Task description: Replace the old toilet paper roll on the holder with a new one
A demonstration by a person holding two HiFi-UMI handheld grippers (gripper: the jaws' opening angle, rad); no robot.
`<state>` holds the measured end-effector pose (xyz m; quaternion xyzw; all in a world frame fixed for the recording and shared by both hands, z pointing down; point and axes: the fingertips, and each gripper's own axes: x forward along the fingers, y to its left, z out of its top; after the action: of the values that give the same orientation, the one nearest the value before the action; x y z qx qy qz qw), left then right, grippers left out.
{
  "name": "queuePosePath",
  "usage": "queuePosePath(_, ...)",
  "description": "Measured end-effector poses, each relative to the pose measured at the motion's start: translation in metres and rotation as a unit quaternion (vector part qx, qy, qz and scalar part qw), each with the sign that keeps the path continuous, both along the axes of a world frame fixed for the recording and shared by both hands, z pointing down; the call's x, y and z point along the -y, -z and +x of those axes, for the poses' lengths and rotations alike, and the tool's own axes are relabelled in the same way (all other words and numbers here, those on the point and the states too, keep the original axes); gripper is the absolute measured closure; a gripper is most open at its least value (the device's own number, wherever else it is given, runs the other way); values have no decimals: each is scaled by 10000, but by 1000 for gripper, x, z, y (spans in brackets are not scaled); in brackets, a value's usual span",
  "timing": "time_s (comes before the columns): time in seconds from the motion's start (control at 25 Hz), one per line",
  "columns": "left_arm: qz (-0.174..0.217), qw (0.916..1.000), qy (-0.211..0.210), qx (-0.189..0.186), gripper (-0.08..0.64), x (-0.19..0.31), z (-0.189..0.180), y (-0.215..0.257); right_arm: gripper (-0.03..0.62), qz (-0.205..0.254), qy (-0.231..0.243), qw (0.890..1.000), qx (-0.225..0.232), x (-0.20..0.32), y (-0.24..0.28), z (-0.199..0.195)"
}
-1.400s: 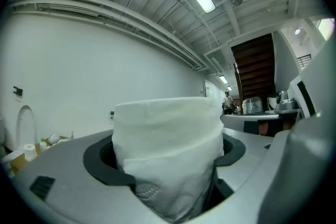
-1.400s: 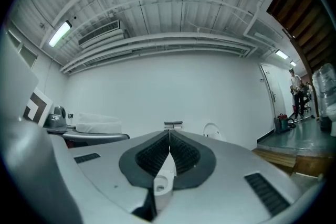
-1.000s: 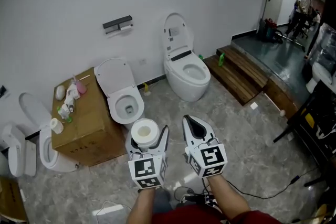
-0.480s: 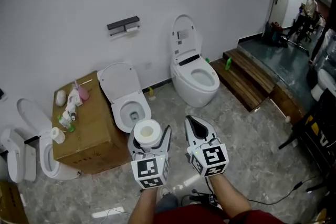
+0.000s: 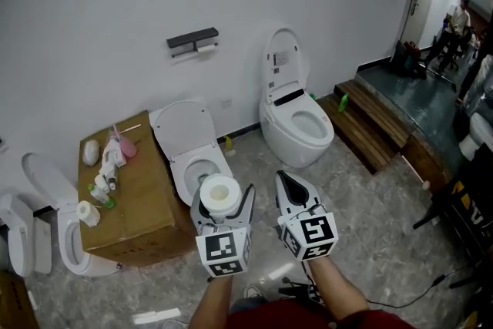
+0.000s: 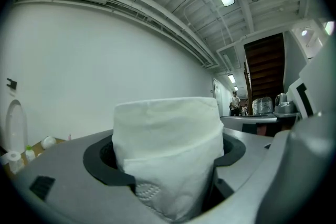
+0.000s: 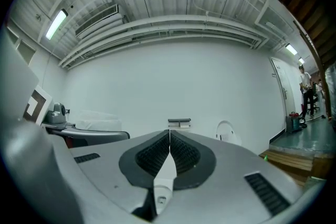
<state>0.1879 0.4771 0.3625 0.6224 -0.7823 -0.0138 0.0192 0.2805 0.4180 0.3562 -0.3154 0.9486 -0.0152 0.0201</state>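
My left gripper (image 5: 221, 206) is shut on a full white toilet paper roll (image 5: 219, 195), held upright between its jaws; in the left gripper view the toilet paper roll (image 6: 167, 152) fills the gap between the dark pads. My right gripper (image 5: 291, 192) is shut with nothing in it, its ribbed pads pressed together (image 7: 169, 157). On the far white wall hangs the dark paper holder (image 5: 192, 41) with a nearly spent roll (image 5: 205, 48) under it. The paper holder (image 7: 179, 123) shows small, straight ahead of the right gripper. Both grippers are well short of the wall.
Two white toilets stand below the holder: one with its lid up (image 5: 192, 154) and a taller one (image 5: 295, 123) to the right. A cardboard box (image 5: 127, 193) with bottles and a small roll stands left. Wooden steps (image 5: 371, 127) lie right. People stand in the far doorway (image 5: 461, 19).
Both grippers and my view have moved forward toward the wall: the holder, toilets and box sit lower and larger in the head view. The left gripper still holds the roll.
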Motion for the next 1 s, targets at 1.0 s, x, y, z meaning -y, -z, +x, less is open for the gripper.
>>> queuePosePath(1.0, -138, 9992, 319, 194, 115, 177, -78, 0, 572, -208, 382, 9988, 242, 184, -8, -86)
